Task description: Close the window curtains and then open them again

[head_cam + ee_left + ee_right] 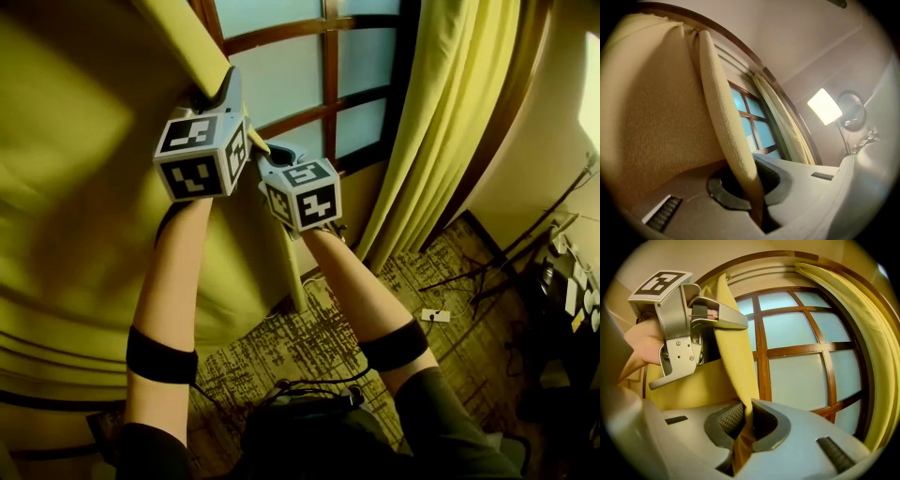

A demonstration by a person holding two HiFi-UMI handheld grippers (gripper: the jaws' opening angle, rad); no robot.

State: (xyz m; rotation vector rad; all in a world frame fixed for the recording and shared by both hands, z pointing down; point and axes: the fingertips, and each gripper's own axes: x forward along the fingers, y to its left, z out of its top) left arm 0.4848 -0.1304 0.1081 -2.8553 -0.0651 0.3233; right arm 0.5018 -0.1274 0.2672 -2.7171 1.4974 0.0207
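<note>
Left curtain [75, 187] covers the left part of the window [300, 75]; right curtain [459, 103] hangs bunched at the frame's right side, well apart from it. 2 grippers are clamped on the left curtain's free edge. The left gripper [751, 183] has its jaws pressed together on the fold of cloth. The right gripper [744, 420] pinches the same fold just below, its pads tight on the fabric.
</note>
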